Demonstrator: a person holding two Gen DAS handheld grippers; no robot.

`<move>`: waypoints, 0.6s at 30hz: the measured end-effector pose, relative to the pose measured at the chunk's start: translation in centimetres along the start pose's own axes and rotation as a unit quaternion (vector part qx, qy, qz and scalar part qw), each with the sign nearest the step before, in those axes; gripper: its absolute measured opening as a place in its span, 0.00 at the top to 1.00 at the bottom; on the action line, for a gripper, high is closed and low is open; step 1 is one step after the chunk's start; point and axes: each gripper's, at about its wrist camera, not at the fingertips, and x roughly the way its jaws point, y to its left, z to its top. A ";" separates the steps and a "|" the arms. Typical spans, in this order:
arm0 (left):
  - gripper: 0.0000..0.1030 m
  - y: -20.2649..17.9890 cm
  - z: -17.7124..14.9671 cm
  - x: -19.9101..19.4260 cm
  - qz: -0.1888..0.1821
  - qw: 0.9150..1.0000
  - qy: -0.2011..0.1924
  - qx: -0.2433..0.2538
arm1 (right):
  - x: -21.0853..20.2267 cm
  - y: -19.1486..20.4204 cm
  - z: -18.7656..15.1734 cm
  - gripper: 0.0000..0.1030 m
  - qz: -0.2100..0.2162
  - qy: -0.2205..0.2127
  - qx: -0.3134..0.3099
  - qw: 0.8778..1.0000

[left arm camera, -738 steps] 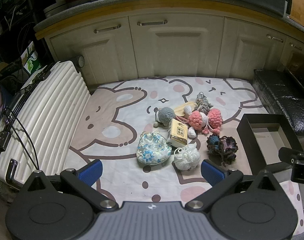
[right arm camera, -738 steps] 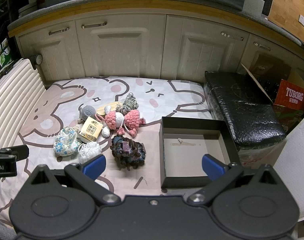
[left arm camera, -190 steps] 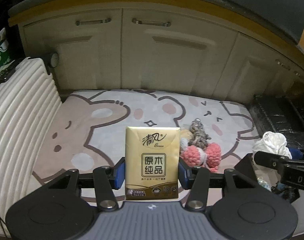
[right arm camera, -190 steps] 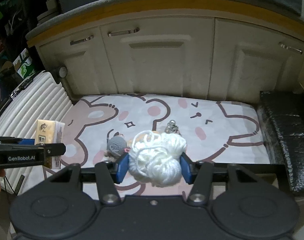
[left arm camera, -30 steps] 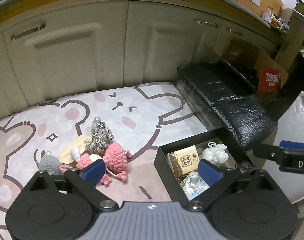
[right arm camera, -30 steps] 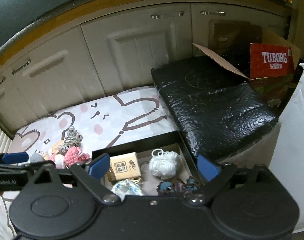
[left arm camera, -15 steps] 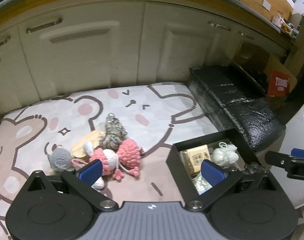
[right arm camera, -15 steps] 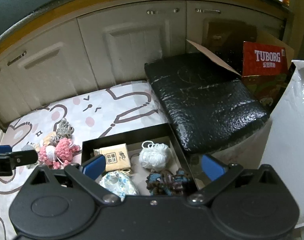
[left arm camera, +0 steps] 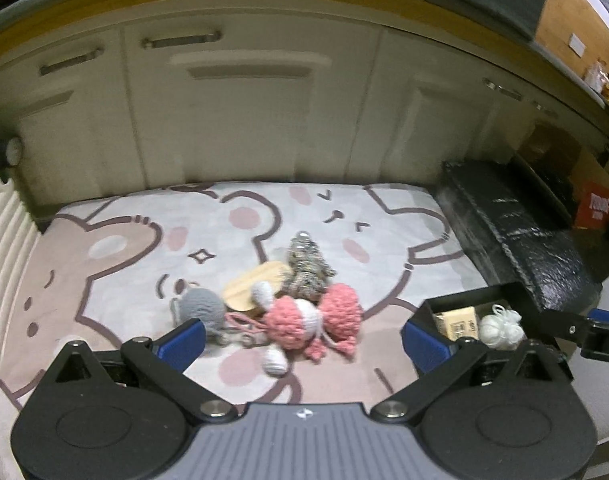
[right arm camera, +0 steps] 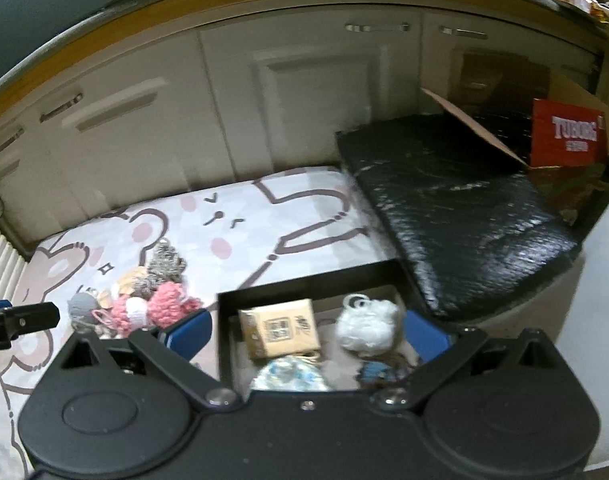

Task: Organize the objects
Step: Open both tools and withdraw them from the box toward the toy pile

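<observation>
- The left gripper (left arm camera: 302,342), black with blue finger pads, has its fingers spread wide with nothing between them; it hovers over the cartoon-bear-print floor mat (left arm camera: 124,264).
- Just ahead of it on the mat lies a cluster of crocheted toys: a pink-and-white crocheted doll (left arm camera: 312,318), a grey crocheted ball (left arm camera: 200,306) touching its left side, a brown-grey mottled yarn figure (left arm camera: 306,270) behind, and a flat tan wooden piece (left arm camera: 252,286) partly under them.
- The right gripper (right arm camera: 308,334), of the same black-and-blue build, is likewise wide open and empty; it hangs directly above the black rectangular cardboard box (right arm camera: 304,280).
- Inside the box lie a gold tissue packet (right arm camera: 280,328) on the left, a white yarn bundle (right arm camera: 366,326) on the right, a blue floral fabric pouch (right arm camera: 290,374) at the near edge, and a dark blue-brown yarn piece (right arm camera: 380,370) beside it, partly hidden by the gripper body.
- The box sits on the mat, to the right of the toy cluster and just beside a black glossy wrapped cushion (right arm camera: 456,196).
- A red Tuborg carton (right arm camera: 568,132) stands behind the cushion.
- Cream cabinet doors (left arm camera: 244,112) back the scene, and a white ribbed suitcase (left arm camera: 0,232) edges the mat's left side.
</observation>
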 end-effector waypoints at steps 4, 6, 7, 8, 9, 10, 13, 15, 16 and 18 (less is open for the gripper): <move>0.00 1.7 0.0 -0.5 0.011 1.000 -0.006 -0.010 | 0.3 1.8 0.2 0.00 0.011 0.000 -0.010 1.000; 0.00 2.5 0.0 -0.7 0.016 1.000 -0.009 -0.015 | 0.5 2.7 0.3 0.00 0.017 0.000 -0.014 1.000; 0.00 3.0 -0.1 -0.8 0.019 1.000 -0.010 -0.018 | 0.6 3.1 0.3 0.00 0.020 0.000 -0.015 1.000; 0.00 3.4 -0.1 -0.9 0.021 0.999 -0.012 -0.021 | 0.6 3.5 0.3 0.00 0.022 -0.001 -0.017 1.000; 0.00 3.8 -0.1 -1.0 0.023 0.999 -0.013 -0.025 | 0.8 3.9 0.4 0.00 0.025 -0.001 -0.018 1.000; 0.00 4.2 -0.2 -1.1 0.025 0.999 -0.014 -0.028 | 0.9 4.3 0.5 0.00 0.027 -0.001 -0.019 0.999; 0.00 5.3 -0.2 -1.2 0.033 0.999 -0.017 -0.035 | 1.1 5.5 0.6 0.00 0.036 -0.001 -0.025 0.999; 0.00 5.9 -0.2 -1.3 0.037 0.998 -0.019 -0.038 | 1.3 6.3 0.6 0.00 0.040 -0.002 -0.030 0.999; 0.00 6.2 -0.2 -1.3 0.039 0.998 -0.020 -0.041 | 1.4 6.7 0.7 0.00 0.042 -0.002 -0.032 0.999; 0.00 6.8 -0.2 -1.3 0.042 0.998 -0.022 -0.045 | 1.6 7.4 0.8 0.00 0.049 -0.001 -0.031 0.998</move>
